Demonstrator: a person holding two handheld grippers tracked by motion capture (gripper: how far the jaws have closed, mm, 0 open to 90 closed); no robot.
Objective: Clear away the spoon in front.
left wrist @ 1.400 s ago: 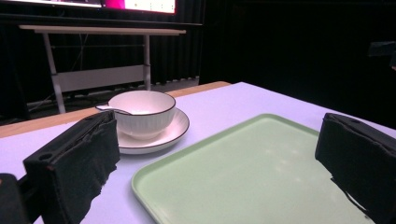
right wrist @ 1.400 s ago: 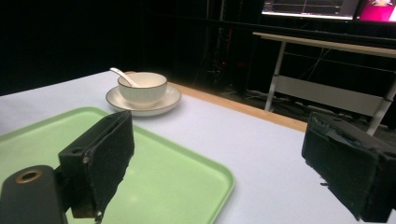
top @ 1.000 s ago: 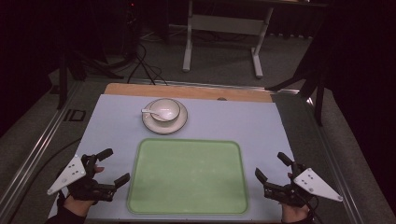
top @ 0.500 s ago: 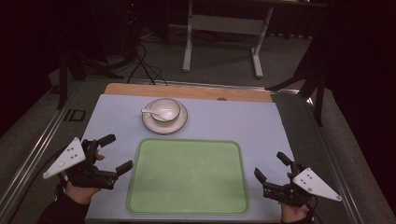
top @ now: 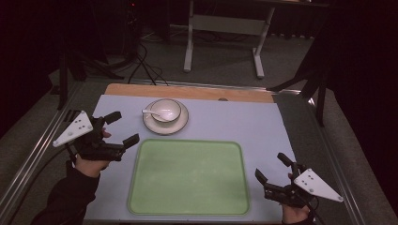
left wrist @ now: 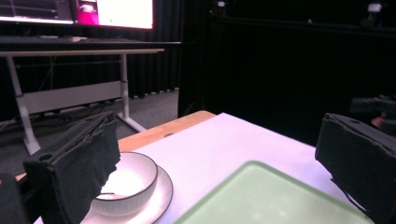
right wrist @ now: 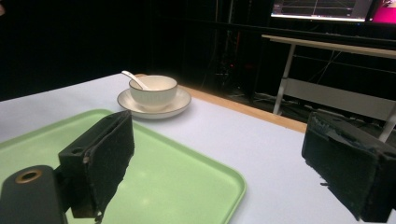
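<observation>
My left gripper (top: 123,127) is at 9 o'clock on the table, jaws spread wide, nothing between them. It sits just off the left edge of the green tray (top: 187,206) and points toward 2 o'clock, at the bowl (top: 165,109). No contact with anything.

The bowl is at 12 o'clock from the tray, upright on a white saucer (top: 180,123), near the tray's far edge but apart from it. A white spoon (top: 151,112) rests in the bowl, handle sticking out over the rim toward 9 o'clock.

In the left gripper view the bowl (left wrist: 126,182) and saucer (left wrist: 159,196) sit just past my left-hand jaw, partly hidden by it; the tray (left wrist: 271,196) runs between the jaws at the bottom.

My right gripper (top: 273,167) is at 4 o'clock, off the tray's right edge near its near corner, jaws also released, holding nothing, pointing toward 11 o'clock.

In the right gripper view the tray (right wrist: 187,182) lies under and past my left-hand jaw, and the bowl (right wrist: 153,91) with the spoon (right wrist: 133,78) and saucer (right wrist: 177,106) stands well beyond it.

The tray is bare. The tabletop (top: 234,122) is pale blue-grey with a wooden strip (top: 187,91) along the far edge.
</observation>
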